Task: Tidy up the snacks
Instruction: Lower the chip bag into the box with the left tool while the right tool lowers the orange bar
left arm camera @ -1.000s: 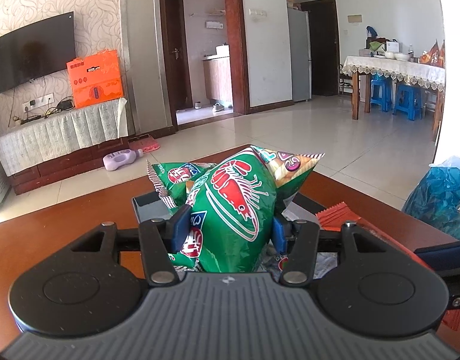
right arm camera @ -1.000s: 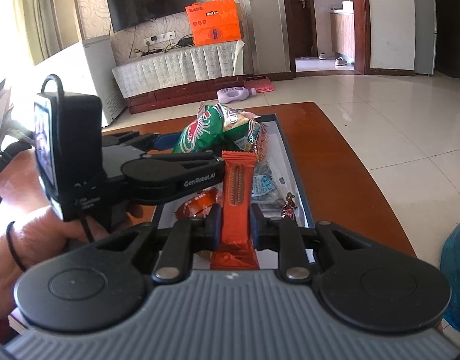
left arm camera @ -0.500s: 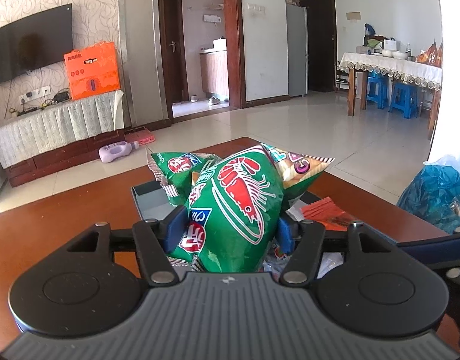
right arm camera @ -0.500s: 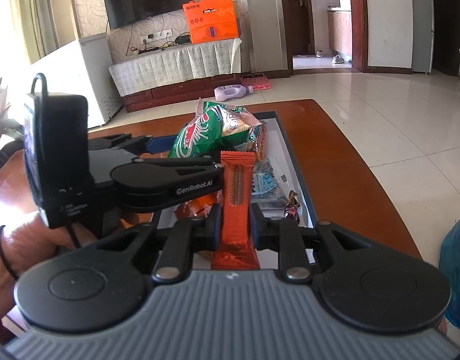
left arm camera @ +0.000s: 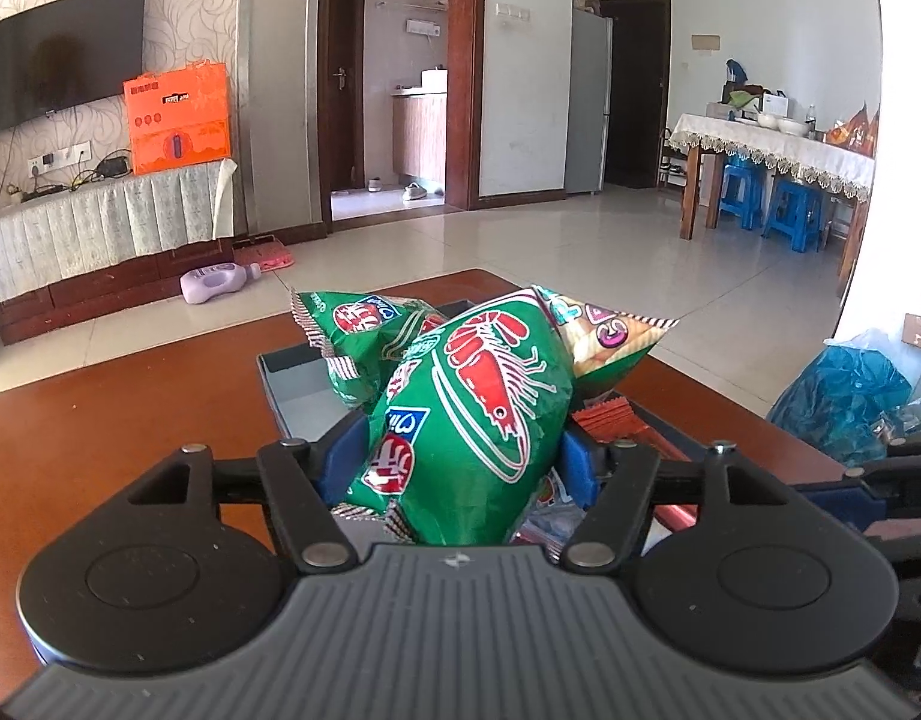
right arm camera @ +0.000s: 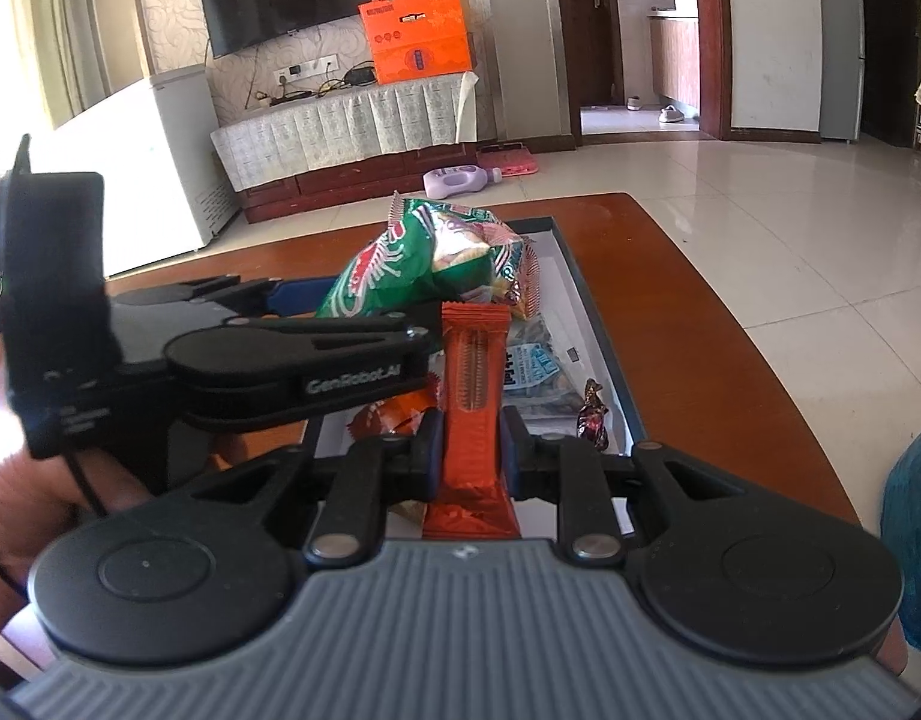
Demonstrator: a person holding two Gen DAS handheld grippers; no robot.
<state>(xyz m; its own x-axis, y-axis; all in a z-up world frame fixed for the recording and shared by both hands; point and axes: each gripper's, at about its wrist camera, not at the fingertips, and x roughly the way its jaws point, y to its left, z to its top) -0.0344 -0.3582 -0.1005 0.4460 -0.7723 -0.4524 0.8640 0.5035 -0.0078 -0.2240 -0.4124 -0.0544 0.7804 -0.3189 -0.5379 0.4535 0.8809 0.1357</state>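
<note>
1. The brown table (right arm camera: 700, 324) fills the near ground in both views; its near edge is cut off behind the gripper bodies.
2. A shallow dark-rimmed tray (right arm camera: 586, 300) lies on the table, its long axis running from near to far. Much of its pale floor is hidden by snacks and by the grippers.
3. The left gripper (left arm camera: 457, 450) reaches over the tray's near end. Its jaws have just been opening, and the green shrimp-print bag (left arm camera: 484, 414) stands between the blue pads (left arm camera: 346, 450). The bag fills the gap, and whether the pads press on it or only flank it is hard to make out.
4. That bag leans, its long axis slanting from near-low to far-high, its printed face towards the left wrist camera. Its lower end is hidden behind the gripper body.
5. Behind it, a second green bag (left arm camera: 364, 336) lies to the far left and a tan bag (left arm camera: 604, 336) pokes out to the far right, both partly covered.
6. The right gripper (right arm camera: 469, 450) is clamped on an orange wafer bar (right arm camera: 475, 372), held upright near the tray's near end, its long axis pointing away and up. The bar's lower end is cut off by the gripper body.
7. A small dark wrapped sweet (right arm camera: 592, 414) lies at the tray's right side; the print on the pale packets near it cannot be read clearly.
</note>
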